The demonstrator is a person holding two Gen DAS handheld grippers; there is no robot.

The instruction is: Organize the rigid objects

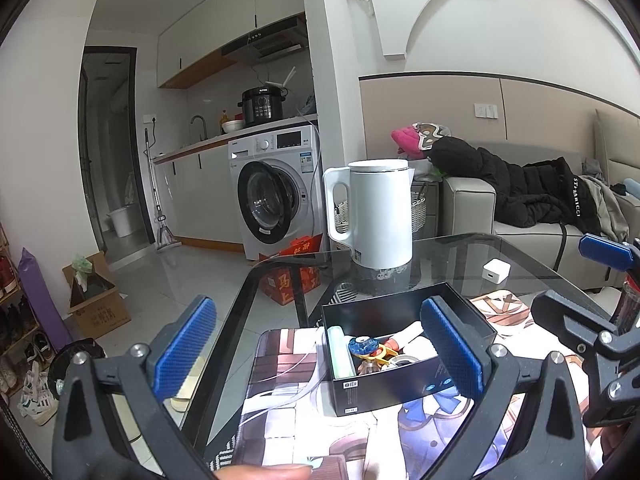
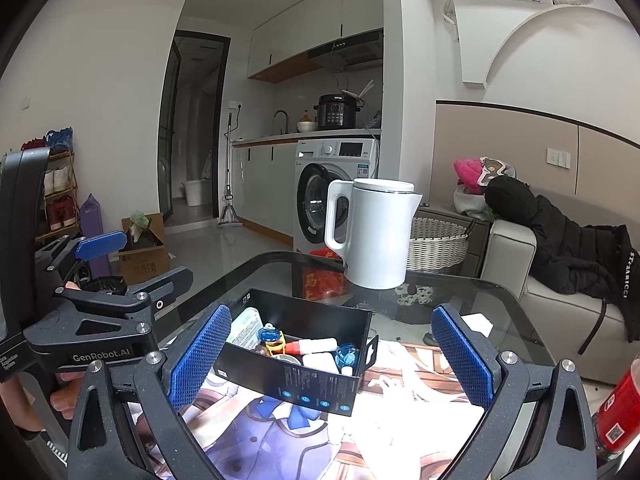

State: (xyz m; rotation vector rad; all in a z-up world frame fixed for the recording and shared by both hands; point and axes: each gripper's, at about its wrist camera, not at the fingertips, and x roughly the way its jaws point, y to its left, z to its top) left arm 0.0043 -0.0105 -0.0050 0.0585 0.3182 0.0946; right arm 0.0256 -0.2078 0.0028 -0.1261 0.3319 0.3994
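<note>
A black open box (image 1: pixel 400 384) (image 2: pixel 316 384) sits on a printed mat on the glass table. It holds several small items: a pale green tube (image 1: pixel 340 350), a blue round piece (image 1: pixel 362 345), a red-tipped white tube (image 2: pixel 312 345), a white block (image 2: pixel 319 361). My left gripper (image 1: pixel 320 344) is open and empty, raised over the box's near left side. My right gripper (image 2: pixel 332 356) is open and empty, raised in front of the box. Each gripper also shows at the edge of the other's view.
A white kettle (image 1: pixel 378 212) (image 2: pixel 372 232) stands on the glass table (image 1: pixel 520 256) behind the box. A small white cube (image 1: pixel 496 271) lies to the right. A red bottle (image 2: pixel 616 404) stands at the far right. A sofa, washing machine and floor clutter surround the table.
</note>
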